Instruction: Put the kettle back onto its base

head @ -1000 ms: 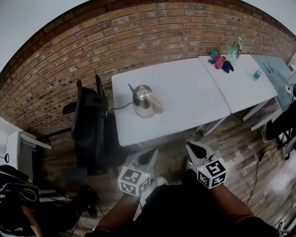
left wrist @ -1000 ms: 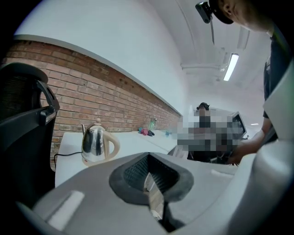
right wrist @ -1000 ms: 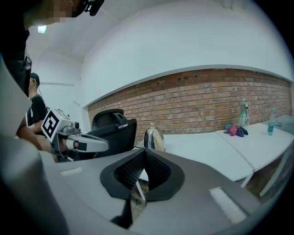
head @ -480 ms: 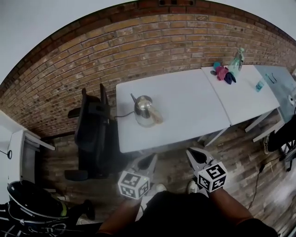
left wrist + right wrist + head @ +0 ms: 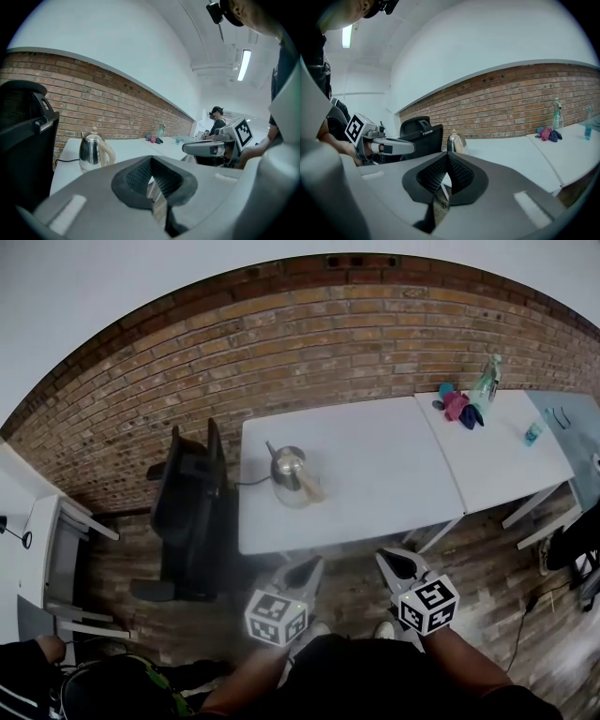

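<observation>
Brick wall point(image 5: 309, 343) out back, white table point(image 5: 375, 474) in front. Kettle point(image 5: 289, 474) sits near the table's left end, cord point(image 5: 249, 482) trailing off; can't really make out its base underneath. Left gripper point(image 5: 309, 566) and right gripper point(image 5: 387, 559) hang short of the table, both pinched closed on nothing.

Black office chair point(image 5: 192, 507) beside white table point(image 5: 375, 465), brick wall point(image 5: 281, 343), spray bottle point(image 5: 484, 385) by crumpled cloths point(image 5: 457, 407), wooden floor point(image 5: 487, 559)
</observation>
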Tool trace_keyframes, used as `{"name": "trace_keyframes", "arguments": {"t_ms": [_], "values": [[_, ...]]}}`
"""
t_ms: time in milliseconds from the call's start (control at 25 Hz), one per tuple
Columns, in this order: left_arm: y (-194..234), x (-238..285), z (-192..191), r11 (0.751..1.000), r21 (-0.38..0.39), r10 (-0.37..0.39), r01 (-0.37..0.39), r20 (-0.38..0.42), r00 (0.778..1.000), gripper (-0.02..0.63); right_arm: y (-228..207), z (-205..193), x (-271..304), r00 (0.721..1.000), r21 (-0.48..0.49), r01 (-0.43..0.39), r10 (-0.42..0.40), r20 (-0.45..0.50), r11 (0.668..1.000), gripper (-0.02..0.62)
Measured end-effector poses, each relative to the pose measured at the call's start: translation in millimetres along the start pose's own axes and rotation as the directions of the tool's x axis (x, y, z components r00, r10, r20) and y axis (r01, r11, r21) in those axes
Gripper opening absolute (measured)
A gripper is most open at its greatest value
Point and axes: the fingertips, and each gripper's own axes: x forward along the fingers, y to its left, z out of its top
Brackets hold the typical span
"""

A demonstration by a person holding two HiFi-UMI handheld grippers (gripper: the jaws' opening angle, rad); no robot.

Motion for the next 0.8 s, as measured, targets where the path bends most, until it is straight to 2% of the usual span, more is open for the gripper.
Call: {"name": "trace_keyframes", "arguments": {"t_ms": [320, 800], "values": [[-20, 13, 4, 1.0, 0.025, 0.002, -0.002, 0.005, 1.0, 0.0, -12, -3, -10, 1.0, -0.019, -0.013, 0.013, 0.015, 1.0, 0.023], [-21, 21, 10, 0.999, 0.046, 0.007, -0.007, -0.001, 1.0, 0.0, -16, 1, -6, 0.999, -0.024, -0.033, 0.033, 0.024, 0.999, 0.023]]}}
